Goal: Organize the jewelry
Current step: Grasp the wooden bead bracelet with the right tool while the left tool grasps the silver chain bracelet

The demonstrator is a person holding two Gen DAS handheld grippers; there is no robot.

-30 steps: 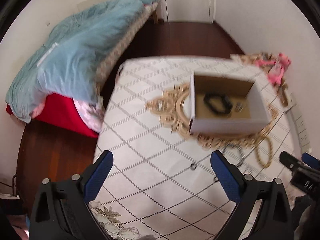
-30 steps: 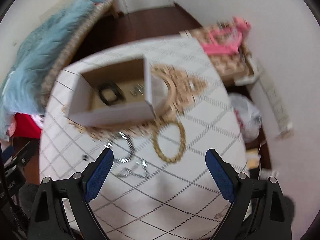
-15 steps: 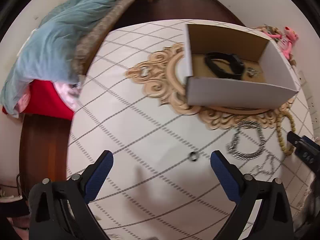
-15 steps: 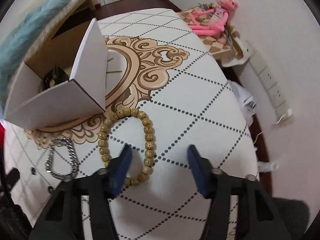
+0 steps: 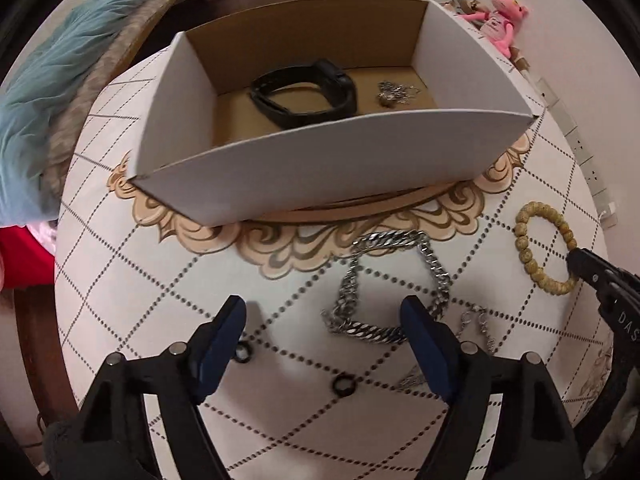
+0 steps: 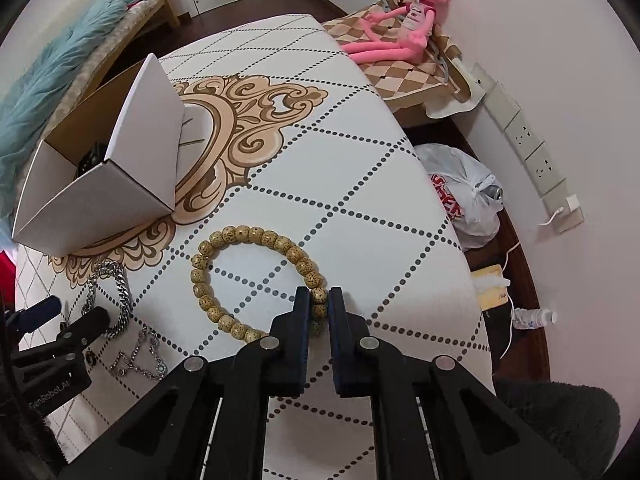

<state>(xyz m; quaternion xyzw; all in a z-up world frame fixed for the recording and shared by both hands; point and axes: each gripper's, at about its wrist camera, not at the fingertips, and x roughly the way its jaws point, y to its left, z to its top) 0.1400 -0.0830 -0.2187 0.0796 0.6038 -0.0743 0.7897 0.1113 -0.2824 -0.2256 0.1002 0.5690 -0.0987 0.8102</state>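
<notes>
The right gripper [image 6: 319, 304] pinches the wooden bead bracelet [image 6: 256, 280], lying flat right of the cardboard box [image 6: 100, 196]; the left gripper [image 5: 324, 320] gapes wide, empty.

The desk [image 5: 132, 288] wears a white cover with a dotted diamond grid and a tan scroll medallion [image 6: 248, 120] at its middle. A white box [image 5: 328, 168] sits on the medallion, open at the top. In front of the box lies a heavy silver chain [image 5: 388, 280], and just beside it a thin silver chain [image 6: 138, 354]. Two small black rings [image 5: 344, 385] lie apart on the cover near the front edge. To the right, well apart from the box, a bead bracelet [image 6: 256, 280] lies flat, its near side between the right claw's [image 6: 319, 300] fingers
</notes>
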